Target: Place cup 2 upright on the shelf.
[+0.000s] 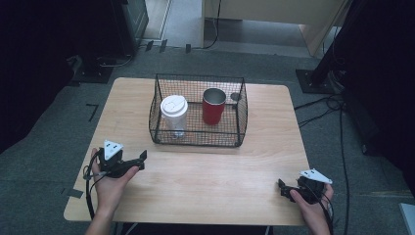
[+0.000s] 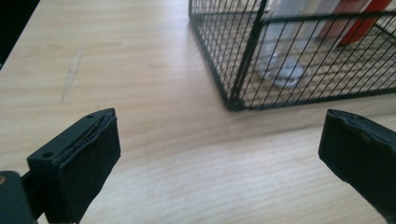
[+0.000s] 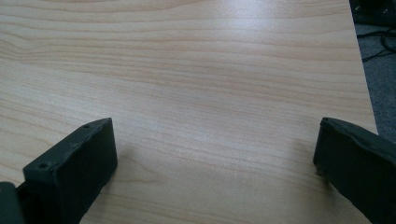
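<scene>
In the lower left of the high view, the left tool (image 1: 139, 160) rests on the desk (image 1: 205, 181) with its jaws spread wide and nothing between them. The right tool (image 1: 283, 188), in the lower right, is released too. Both seem to wait in a start position, facing forward. The wire basket (image 1: 242, 117) stands in the upper middle of the desk. Inside it the clear cup with white lid (image 1: 174, 113) is left, the red cup (image 1: 213, 105) right, both upright. The basket wall probably blocks a side approach, so a reach from above looks needed.
</scene>
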Available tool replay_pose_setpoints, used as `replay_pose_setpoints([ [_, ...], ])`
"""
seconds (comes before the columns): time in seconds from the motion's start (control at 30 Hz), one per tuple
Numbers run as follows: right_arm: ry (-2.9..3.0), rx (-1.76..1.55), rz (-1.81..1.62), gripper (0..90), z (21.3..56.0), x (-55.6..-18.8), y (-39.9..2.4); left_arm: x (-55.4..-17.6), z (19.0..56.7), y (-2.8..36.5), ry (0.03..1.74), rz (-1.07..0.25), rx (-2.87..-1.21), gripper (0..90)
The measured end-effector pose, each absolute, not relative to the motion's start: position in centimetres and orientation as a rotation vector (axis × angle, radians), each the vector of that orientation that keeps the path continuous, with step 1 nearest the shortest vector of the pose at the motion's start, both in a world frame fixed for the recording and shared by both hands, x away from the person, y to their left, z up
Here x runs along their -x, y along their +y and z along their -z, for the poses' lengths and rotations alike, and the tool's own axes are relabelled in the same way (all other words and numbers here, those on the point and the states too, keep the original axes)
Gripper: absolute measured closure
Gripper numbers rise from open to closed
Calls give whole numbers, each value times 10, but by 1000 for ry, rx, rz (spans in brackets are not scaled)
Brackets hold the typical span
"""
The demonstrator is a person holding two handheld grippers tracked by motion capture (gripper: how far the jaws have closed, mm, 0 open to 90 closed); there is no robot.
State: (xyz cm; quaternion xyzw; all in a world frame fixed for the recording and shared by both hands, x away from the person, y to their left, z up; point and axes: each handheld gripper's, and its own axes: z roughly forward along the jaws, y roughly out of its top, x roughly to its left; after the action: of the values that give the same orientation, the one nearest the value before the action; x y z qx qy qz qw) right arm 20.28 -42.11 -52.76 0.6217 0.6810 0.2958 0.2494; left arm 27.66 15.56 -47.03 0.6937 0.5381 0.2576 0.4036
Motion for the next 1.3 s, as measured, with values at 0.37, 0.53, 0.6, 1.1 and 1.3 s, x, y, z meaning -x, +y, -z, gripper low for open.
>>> replay_pose_setpoints([
  [0.37,1851,-1697,-805,0,528,-203,-421,-268,489,174,1424,-647,-1778,0],
  [0.53,1852,-1696,-805,0,528,-203,-421,-264,497,183,1453,-647,-1798,0],
  [0.6,1852,-1697,-805,0,528,-203,-421,-263,499,187,1465,-650,-1806,0],
  [1.1,1852,-1696,-803,0,528,-203,-421,-254,514,217,1533,-643,-1860,0],
  [1.3,1848,-1698,-803,0,528,-203,-421,-252,516,225,1541,-646,-1888,0],
])
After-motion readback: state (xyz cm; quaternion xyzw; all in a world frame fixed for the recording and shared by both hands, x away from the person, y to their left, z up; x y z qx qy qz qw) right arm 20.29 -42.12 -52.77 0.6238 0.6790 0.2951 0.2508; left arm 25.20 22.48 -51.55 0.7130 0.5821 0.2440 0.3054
